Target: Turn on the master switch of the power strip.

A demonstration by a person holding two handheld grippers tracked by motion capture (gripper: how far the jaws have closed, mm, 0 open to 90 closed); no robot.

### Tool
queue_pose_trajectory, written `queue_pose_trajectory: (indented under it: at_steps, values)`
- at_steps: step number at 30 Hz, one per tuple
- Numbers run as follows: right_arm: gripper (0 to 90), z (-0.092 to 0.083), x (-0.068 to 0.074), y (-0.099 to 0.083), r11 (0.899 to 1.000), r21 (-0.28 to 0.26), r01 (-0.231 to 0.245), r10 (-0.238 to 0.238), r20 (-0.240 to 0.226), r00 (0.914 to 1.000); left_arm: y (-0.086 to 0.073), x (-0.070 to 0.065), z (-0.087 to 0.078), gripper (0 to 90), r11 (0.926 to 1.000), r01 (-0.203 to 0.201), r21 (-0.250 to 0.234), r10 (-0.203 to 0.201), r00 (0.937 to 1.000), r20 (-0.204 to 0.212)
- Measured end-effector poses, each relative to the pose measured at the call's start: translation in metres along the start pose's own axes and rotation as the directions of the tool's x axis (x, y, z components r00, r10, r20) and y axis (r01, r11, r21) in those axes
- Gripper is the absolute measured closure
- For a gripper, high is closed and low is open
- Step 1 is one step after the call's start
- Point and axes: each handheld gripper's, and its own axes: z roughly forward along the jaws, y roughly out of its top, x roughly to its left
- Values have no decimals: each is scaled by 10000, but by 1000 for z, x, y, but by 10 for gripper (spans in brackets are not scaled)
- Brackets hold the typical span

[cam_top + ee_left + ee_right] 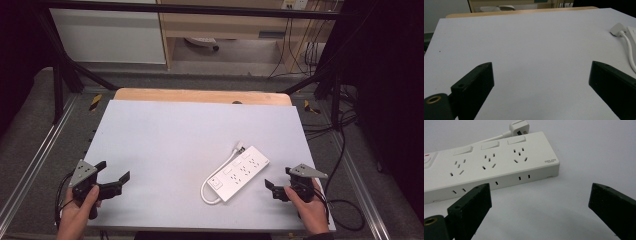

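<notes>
Grey table (165, 140), wooden strip at far edge (200, 95); cables on floor (345, 150) at right.

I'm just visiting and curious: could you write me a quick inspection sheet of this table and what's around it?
Surface: pale grey tabletop with a wooden far edge.
Job's things: white plastic power strip lying flat, right of centre, untouched.
Clutter: nothing seen.
Grippers: left gripper open over bare table; right gripper open beside the strip, holding nothing.
Cables: strip's white cord loops round its near end to a plug at its far end; black cables trail on the floor.
Surroundings: black metal frame, wooden cabinet behind.
</notes>
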Motion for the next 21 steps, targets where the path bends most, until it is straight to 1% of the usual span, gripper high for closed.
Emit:
queue_pose_trajectory:
  at_steps: [2, 4, 9, 12, 13, 16, 21]
  values:
    - [52, -1, 1, 0, 10000, -2, -98, 98, -28, 9999, 0, 0, 0, 59, 10000, 26, -1, -26, 10000, 0]
    - [52, -2, 0, 0, 9999, -117, -117, 118, 42, 9999, 0, 0, 0, 59, 10000, 48, -34, -48, 10000, -3]
    - [52, -3, 0, 1, 9996, -196, -211, 211, -38, 9998, 0, 0, 0, 59, 10000, 60, -16, -60, 10000, -28]
    - [51, -5, 0, 3, 9990, -398, -214, 209, -115, 9997, 0, 1, 1, 58, 10000, 72, 37, -71, 10000, -26]
    - [49, -6, 1, 4, 9985, -467, -269, 262, -135, 9996, -1, 1, 1, 59, 10000, 27, 68, -27, 10000, -16]
    - [43, -8, 2, 8, 9963, -736, -449, 439, -156, 9989, 0, 1, 1, 58, 10000, 69, 69, -69, 10000, -44]
    - [33, -8, 3, 11, 9951, -815, -567, 550, -229, 9982, 0, 2, 2, 58, 9999, 82, 86, -82, 10000, -53]
